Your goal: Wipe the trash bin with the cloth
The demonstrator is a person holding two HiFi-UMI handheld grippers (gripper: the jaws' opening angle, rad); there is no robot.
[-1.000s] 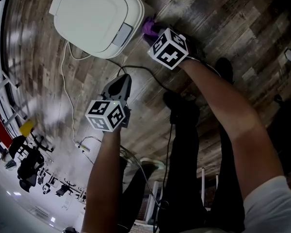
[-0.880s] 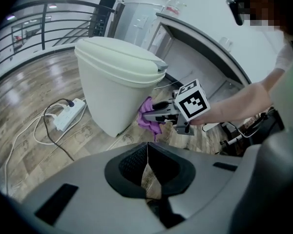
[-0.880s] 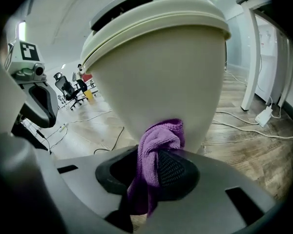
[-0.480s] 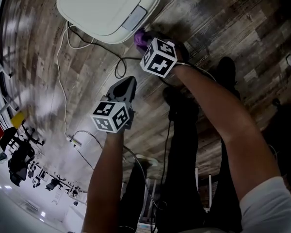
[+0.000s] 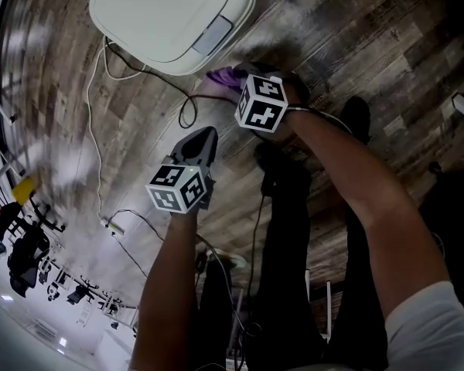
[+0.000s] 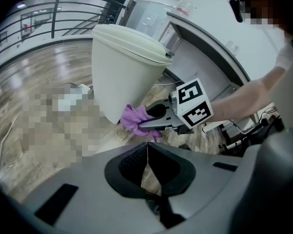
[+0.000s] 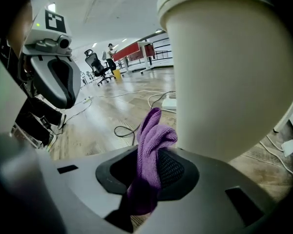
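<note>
right claw and cloth repositioned on bin wall

the right claw (image 7: 147,162) is clamped on the purple fleecy cloth (image 7: 154,138). the cloth sits low against the side wall of the cream plastic trash bin (image 6: 122,72), close to the wooden plank floor (image 5: 356,45). one second earlier it lay further round the rim, past the grey lid latch (image 5: 213,35). the left claw (image 6: 147,160) is closed and empty, apart from the bin, its position little changed.

No legible text, labels or numbers.
</note>
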